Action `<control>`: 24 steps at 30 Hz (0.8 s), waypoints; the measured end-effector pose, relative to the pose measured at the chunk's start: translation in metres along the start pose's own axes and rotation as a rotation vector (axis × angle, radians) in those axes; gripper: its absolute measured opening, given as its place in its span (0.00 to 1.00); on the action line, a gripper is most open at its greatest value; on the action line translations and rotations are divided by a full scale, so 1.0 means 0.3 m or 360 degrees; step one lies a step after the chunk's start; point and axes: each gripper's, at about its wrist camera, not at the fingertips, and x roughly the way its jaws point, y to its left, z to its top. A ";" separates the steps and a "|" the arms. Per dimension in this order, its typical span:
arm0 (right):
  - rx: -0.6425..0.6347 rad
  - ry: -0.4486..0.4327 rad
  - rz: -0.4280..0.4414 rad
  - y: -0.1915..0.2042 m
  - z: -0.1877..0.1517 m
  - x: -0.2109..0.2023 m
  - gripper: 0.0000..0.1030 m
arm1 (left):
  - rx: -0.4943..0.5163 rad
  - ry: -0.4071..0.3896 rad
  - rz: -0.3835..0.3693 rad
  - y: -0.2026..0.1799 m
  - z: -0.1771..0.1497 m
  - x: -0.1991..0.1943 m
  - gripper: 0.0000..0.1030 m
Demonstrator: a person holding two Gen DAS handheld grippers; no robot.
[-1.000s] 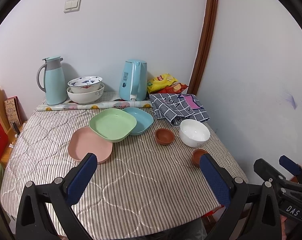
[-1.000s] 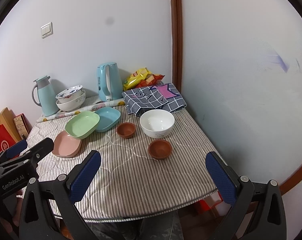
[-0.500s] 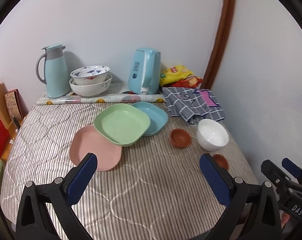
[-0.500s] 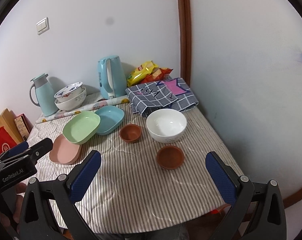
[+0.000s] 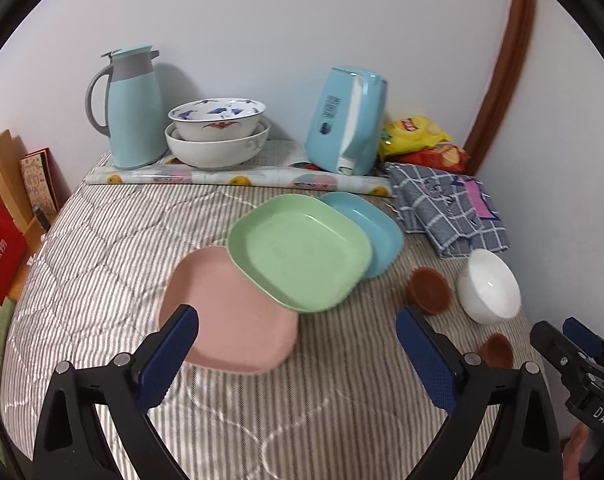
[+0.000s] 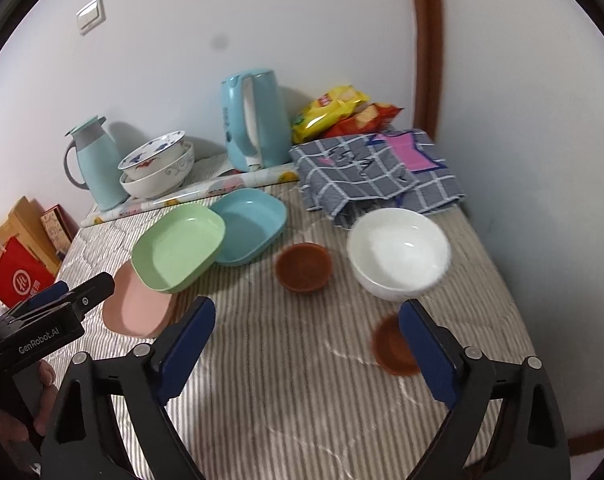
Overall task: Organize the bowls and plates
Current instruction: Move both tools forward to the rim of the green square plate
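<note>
Lying overlapped on the striped quilted table (image 5: 102, 264): pink square plastic plate (image 5: 230, 316), green square plastic plate (image 5: 300, 252), blue square plastic plate (image 5: 365, 220). Light, stiff, slippery; gripping best at a raised rim. White ceramic bowl (image 6: 397, 252) heavier, fragile. Left gripper (image 5: 298, 356) gaping empty; right gripper (image 6: 305, 344) closing, nothing between.

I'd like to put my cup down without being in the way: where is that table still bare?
The striped cloth is bare left of the pink plate, and along the near edge. The back is crowded: jug, stacked bowls, kettle. So is the right, around the white bowl.
</note>
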 end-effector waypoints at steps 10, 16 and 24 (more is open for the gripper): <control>-0.0135 0.0098 0.0091 0.145 0.094 0.169 0.67 | -0.0057 0.0032 0.0030 0.082 0.093 0.107 0.82; -0.0130 0.0157 0.0120 0.180 0.134 0.258 0.61 | -0.0063 0.0071 0.0023 0.098 0.134 0.183 0.80; -0.0122 0.0199 0.0121 0.192 0.174 0.359 0.55 | -0.0064 0.0105 0.0059 0.122 0.179 0.280 0.79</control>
